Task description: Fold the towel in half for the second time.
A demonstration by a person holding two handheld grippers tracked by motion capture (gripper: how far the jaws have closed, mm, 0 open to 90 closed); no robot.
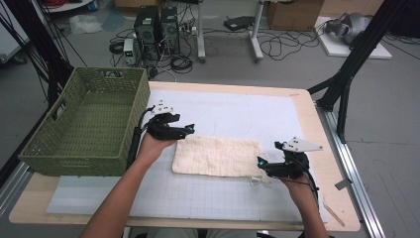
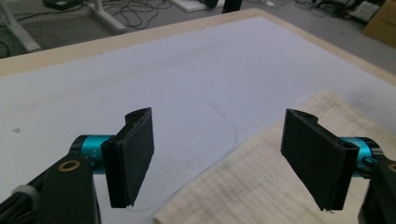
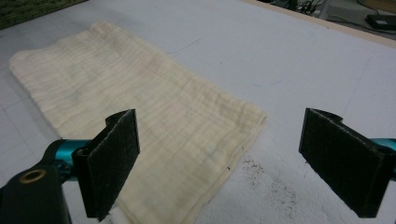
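While the folded cloth (image 1: 216, 156) lies flat on the white mat (image 1: 237, 111) mid-table, the left gripper (image 1: 187, 130) hangs at its left end and the right gripper (image 1: 261, 163) at its right near corner, both with fingers apart and nothing between them. A pinch could catch only the top layer, so the fold would peel open on lifting. Uneven pulls could also drag the cloth askew, away from the basket (image 1: 86, 121).
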